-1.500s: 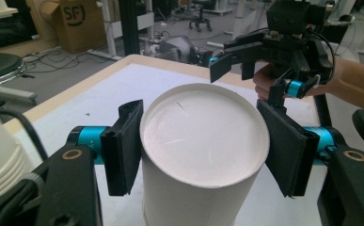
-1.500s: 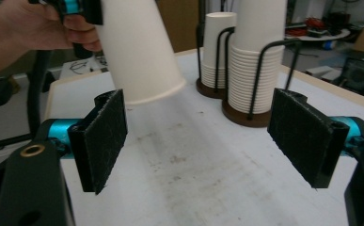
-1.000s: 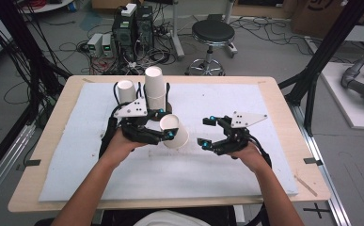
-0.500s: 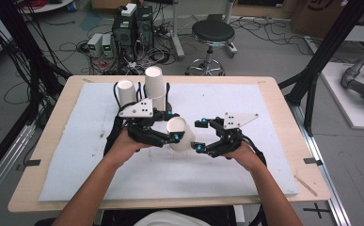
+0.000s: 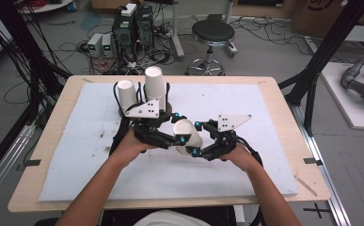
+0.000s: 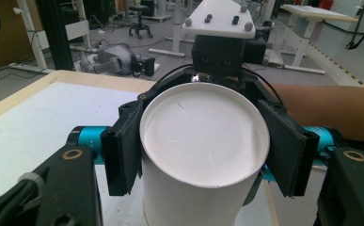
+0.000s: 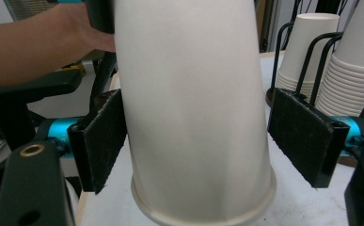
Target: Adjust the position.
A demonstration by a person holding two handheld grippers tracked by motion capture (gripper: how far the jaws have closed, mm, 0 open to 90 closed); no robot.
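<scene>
Over the middle of the white-padded worktop (image 5: 264, 188), a single white paper cup (image 5: 187, 136) hangs in the air between the two hands, lying on a slant with its closed base turned up toward the far left. The left gripper (image 5: 179, 134) has it: jaws drawn in and clamped on the cup's base end, and in the left gripper view the round white bottom of the cup (image 6: 203, 141) sits square in front of the camera, held above the pad. Facing it, the right gripper (image 5: 194, 139) straddles the cup from the other side. In the right gripper view the cup wall (image 7: 189, 103) runs tall between the two black pads (image 7: 102, 141); the left pad sits right against the paper, while the right pad stands clear of it with worktop showing in the gap, so these jaws are spread, not pinching. The rolled rim of the cup sits low in that view, just above the white pad.

Behind the hands, at the far side of the pad, two stacks of upside-down cups (image 5: 154, 84) stand in a black wire rack (image 5: 168, 96); the right gripper view catches them (image 7: 353, 61) beyond its right pad. Both of the person's forearms come in from the near edge.
</scene>
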